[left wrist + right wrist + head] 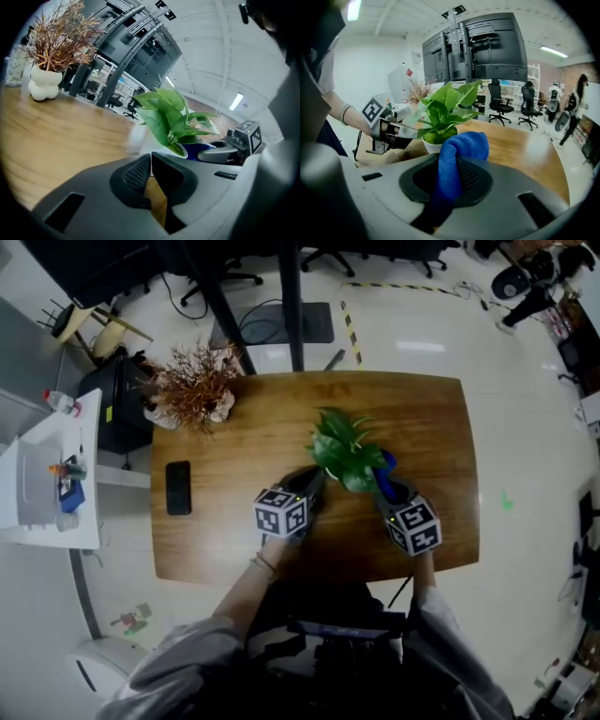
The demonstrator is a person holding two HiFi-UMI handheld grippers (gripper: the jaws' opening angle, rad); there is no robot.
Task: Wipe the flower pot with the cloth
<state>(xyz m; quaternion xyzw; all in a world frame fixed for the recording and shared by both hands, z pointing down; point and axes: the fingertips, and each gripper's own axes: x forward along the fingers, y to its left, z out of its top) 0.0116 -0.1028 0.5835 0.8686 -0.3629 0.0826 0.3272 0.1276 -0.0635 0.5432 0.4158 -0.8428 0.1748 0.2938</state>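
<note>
Wooden table: one, carrying all items noted below.

Plants: two; one dried arrangement in a white vase at the far left corner, well apart from the work; one green plant near the table's middle, rooted in the single white flower pot, which stands between my two tongs.

Phone: one, lying flat at the left side, untouched.

Tongs: two; my left gripper has its jaws pressed together on nothing, tips just beside the pot; my right gripper pinches the one blue cloth, which bulges out past the jaws just beside the pot's rim.

Progress, as judged: cloth secured and brought to the pot; contact cannot be confirmed; no wiped area is distinguishable; I take the wiping itself to be largely outstanding.
</note>
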